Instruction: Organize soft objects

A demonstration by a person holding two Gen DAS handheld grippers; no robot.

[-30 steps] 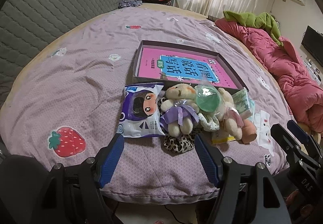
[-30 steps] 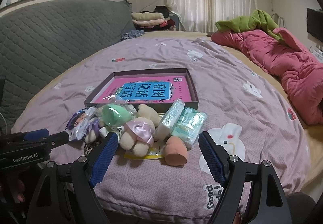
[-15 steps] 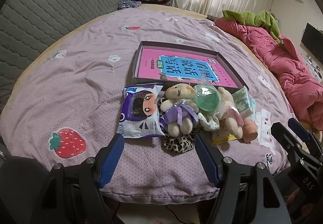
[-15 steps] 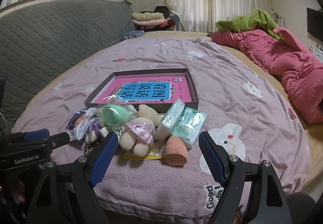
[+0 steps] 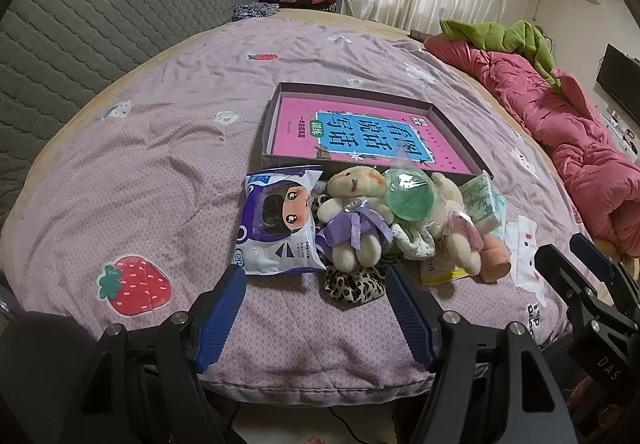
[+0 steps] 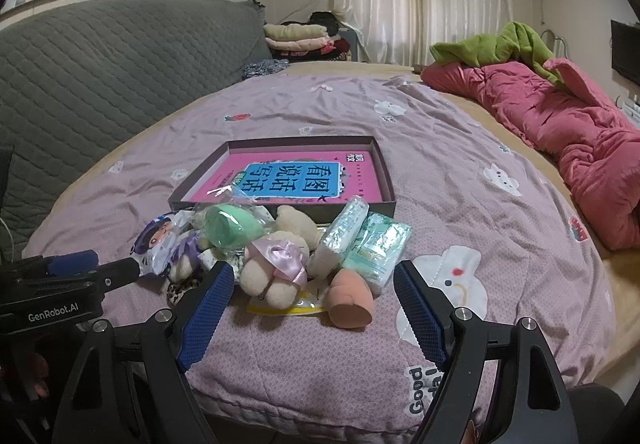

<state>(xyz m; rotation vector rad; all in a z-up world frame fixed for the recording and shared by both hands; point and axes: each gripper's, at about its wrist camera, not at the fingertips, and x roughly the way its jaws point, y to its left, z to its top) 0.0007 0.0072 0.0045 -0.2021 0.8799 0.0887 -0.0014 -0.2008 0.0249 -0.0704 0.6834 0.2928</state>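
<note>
A heap of soft things lies on the purple bedspread in front of a shallow box point(image 5: 276, 111) point(image 6: 386, 171) with a pink and blue book in it. The heap holds a blue cartoon packet point(image 5: 278, 228), a bear in purple point(image 5: 354, 217), a bear in pink point(image 6: 276, 264) point(image 5: 454, 222), a green sponge in plastic point(image 5: 410, 195) point(image 6: 230, 226), tissue packs point(image 6: 376, 246), a peach sponge point(image 6: 352, 302) and a leopard scrunchie point(image 5: 352, 286). My left gripper point(image 5: 316, 314) hangs open just short of the scrunchie. My right gripper point(image 6: 314, 318) is open near the peach sponge. Both hold nothing.
A pink quilt point(image 6: 560, 123) with a green garment point(image 6: 500, 47) lies along the right side of the bed. A grey quilted headboard point(image 5: 80, 11) stands on the left. Folded clothes point(image 6: 298, 37) sit at the far end by curtains. The bed's near edge is right below the grippers.
The left wrist view has shifted slightly, tilting a little upward; the heap stays put. The right gripper has not visibly moved.
</note>
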